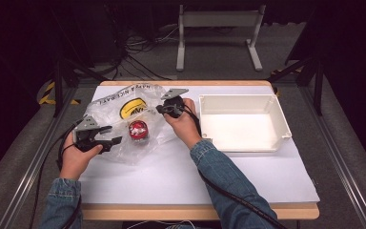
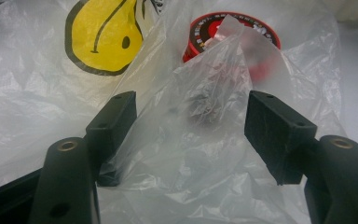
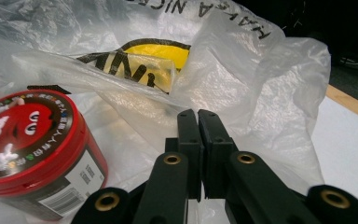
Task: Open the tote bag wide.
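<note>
A clear plastic bag [image 1: 106, 102] with a yellow smiley print lies at the table's back left. A red candy tub [image 1: 138, 130] sits inside it, upright, lid up. My left gripper [image 1: 115, 135] is at the bag's near left side, jaws apart. In the left gripper view a raised fold of the bag [image 2: 200, 140] stands between the jaws of the left gripper [image 2: 191, 109], with the tub [image 2: 204, 33] behind it. My right gripper [image 1: 161, 109] is at the bag's right edge. In the right gripper view the right gripper [image 3: 198, 115] is shut, pinching the bag [image 3: 247, 70], with the tub [image 3: 28, 140] at its left.
A white rectangular tray [image 1: 244, 98] stands at the back right, with nothing in it. The white tabletop [image 1: 181, 176] runs toward the near edge. A metal stand and cables sit on the floor beyond the table.
</note>
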A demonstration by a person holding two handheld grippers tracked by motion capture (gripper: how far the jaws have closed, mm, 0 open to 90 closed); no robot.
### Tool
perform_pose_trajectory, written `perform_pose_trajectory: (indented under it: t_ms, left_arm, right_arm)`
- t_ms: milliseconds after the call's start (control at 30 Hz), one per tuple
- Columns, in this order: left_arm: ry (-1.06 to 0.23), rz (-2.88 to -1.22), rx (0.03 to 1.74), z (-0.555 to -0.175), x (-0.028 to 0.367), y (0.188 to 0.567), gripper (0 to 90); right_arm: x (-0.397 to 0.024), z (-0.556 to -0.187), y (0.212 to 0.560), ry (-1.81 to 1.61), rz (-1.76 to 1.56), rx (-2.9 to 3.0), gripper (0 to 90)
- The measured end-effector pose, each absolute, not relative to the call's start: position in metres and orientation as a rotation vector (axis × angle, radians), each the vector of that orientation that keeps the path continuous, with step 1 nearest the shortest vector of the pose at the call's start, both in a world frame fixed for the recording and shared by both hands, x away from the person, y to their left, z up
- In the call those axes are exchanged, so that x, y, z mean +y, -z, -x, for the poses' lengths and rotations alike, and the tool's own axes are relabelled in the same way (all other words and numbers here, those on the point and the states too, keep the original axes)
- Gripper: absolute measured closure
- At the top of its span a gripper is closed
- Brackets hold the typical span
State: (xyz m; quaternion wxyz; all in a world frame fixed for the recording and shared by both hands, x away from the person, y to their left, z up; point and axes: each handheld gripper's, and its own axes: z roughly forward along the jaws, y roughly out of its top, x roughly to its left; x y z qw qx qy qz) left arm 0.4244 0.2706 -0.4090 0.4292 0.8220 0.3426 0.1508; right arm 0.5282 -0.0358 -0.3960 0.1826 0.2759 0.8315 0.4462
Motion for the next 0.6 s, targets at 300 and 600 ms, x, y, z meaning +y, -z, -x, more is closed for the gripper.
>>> perform_pose_trajectory:
  t_ms: [300,600]
  left_arm:
    - [-0.379,-2.051,0.849,-0.423,0.269,0.406,32.7]
    - [-0.382,-2.039,0.841,-0.421,0.268,0.401,32.3]
  right_arm:
    - [-0.040,-0.520,0.390,-1.294,-0.769,2.314,50.3]
    - [-0.058,-0.467,0.354,-1.433,-0.594,2.366,29.2]
